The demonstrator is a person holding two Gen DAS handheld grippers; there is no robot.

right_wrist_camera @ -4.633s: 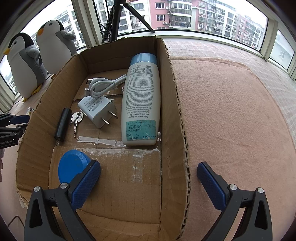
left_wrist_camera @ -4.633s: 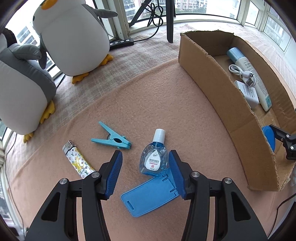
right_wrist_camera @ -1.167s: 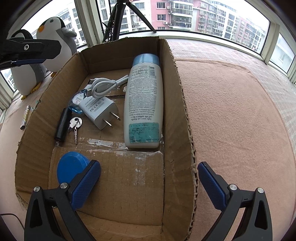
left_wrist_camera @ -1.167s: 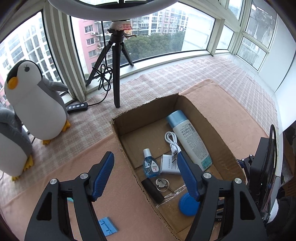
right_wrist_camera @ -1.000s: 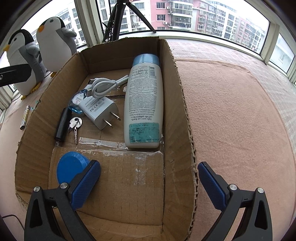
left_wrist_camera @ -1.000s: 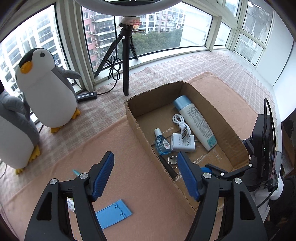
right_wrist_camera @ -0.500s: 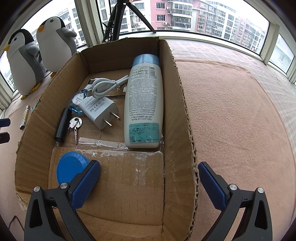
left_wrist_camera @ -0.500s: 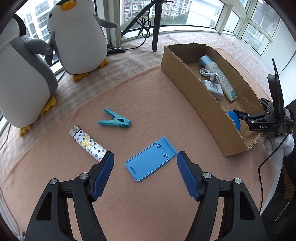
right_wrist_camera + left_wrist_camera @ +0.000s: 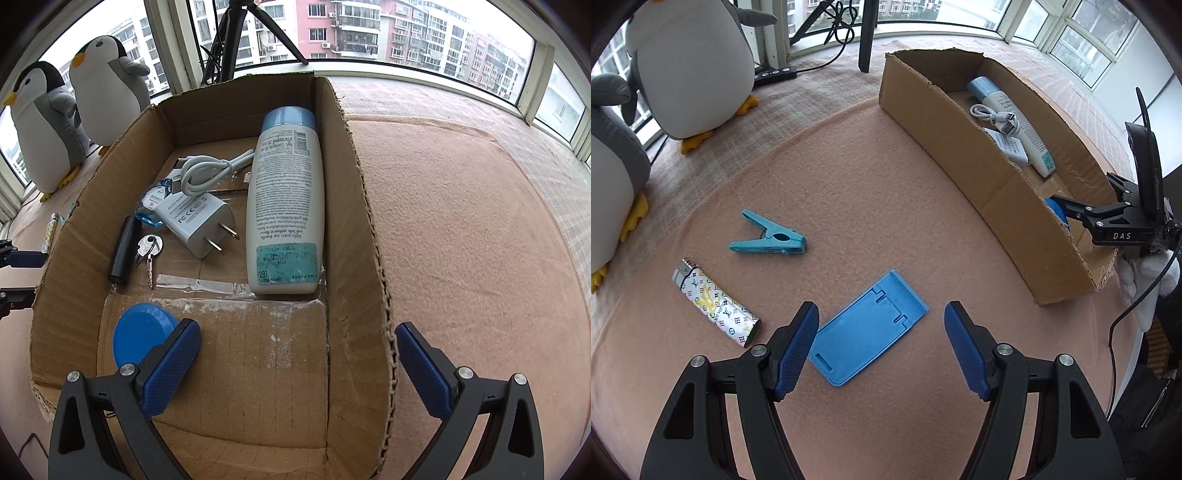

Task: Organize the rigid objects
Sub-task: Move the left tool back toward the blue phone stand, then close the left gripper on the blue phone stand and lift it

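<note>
Pink felt mat [image 9: 871, 184] covering the surface, with two plush penguins [image 9: 694, 66] at its far edge. Cardboard box [image 9: 979, 177] open-topped on the mat, to the right in the left wrist view. Inside it, lying flat: white bottle [image 9: 286, 206] along one wall; beside it a charger [image 9: 195, 218] with a coiled cable [image 9: 207, 171] just behind; a blue dropper bottle [image 9: 149, 210] partly under the charger; a black cylinder [image 9: 123, 249] with keys [image 9: 147, 247] next to it; a blue lid [image 9: 142, 338] nearest the camera. On the mat outside the box: blue phone stand [image 9: 868, 328], patterned lighter [image 9: 714, 302], teal clip [image 9: 768, 240], all apart. Left tongs [image 9: 879, 347] apart, empty, above the phone stand. Right tongs [image 9: 295, 369] apart, empty, straddling the box's near wall.
</note>
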